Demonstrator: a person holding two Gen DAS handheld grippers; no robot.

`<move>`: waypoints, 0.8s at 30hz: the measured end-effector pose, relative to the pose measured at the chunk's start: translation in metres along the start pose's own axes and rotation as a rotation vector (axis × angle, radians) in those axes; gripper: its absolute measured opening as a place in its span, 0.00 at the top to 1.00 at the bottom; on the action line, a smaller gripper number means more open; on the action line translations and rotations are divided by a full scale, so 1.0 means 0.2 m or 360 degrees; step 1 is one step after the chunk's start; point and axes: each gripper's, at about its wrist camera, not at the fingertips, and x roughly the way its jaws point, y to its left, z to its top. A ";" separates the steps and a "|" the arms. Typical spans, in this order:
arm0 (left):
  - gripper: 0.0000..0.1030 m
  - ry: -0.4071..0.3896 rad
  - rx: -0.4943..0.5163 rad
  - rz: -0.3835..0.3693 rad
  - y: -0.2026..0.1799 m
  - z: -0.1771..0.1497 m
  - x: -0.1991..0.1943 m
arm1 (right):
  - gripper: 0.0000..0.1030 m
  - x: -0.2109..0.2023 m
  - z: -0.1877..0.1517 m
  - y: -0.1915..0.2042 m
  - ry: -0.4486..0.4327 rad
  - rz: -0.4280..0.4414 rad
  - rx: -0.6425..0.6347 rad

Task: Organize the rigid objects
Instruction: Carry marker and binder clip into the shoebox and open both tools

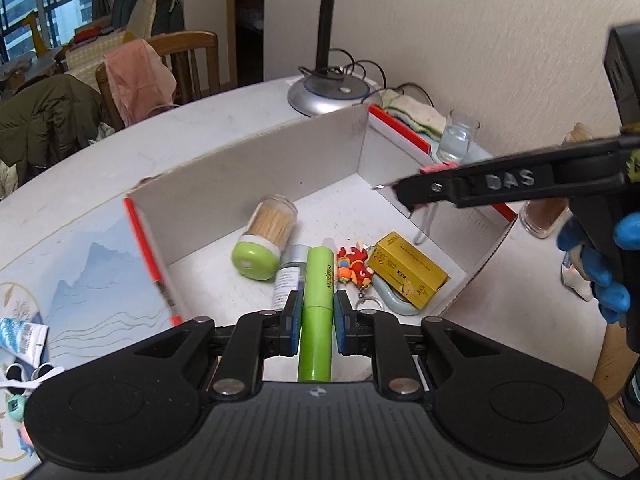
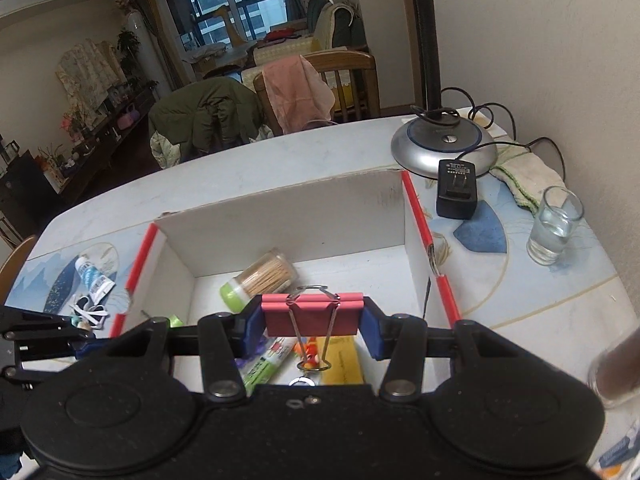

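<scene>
A green tube (image 1: 319,280) sits between the blue pads of my left gripper (image 1: 318,314), which is shut on it above the near side of a white cardboard box with red edges (image 1: 256,176). My right gripper (image 2: 313,320) is shut on a red binder clip (image 2: 312,314) over the same box (image 2: 280,224). In the left wrist view that clip (image 1: 436,168) shows at the box's right wall. Inside the box lie a toothpick jar with a green lid (image 1: 266,240), a white tube (image 1: 290,276), a red toy keychain (image 1: 354,266) and a yellow carton (image 1: 412,270).
Beyond the box stands a lamp base (image 2: 444,144) with cables, beside a black power adapter (image 2: 456,190) and a cloth (image 2: 528,176). A water glass (image 2: 554,226) and a brown jar (image 1: 544,216) stand right of the box. A toothpaste tube (image 2: 94,276) lies to its left. A blue-gloved hand (image 1: 600,260) holds the right gripper.
</scene>
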 end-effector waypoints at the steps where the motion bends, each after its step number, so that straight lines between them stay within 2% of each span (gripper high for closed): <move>1: 0.85 0.0011 0.0009 0.0000 -0.01 0.01 0.02 | 0.53 0.02 0.01 -0.01 0.0008 -0.0003 -0.0006; 13: 0.85 0.0181 0.0052 -0.0020 -0.12 0.11 0.30 | 0.53 0.30 0.09 -0.04 0.0150 -0.0035 -0.0054; 24: 0.85 0.0321 0.0030 -0.0012 -0.15 0.16 0.48 | 0.53 0.41 0.08 -0.05 0.0273 -0.0046 -0.0099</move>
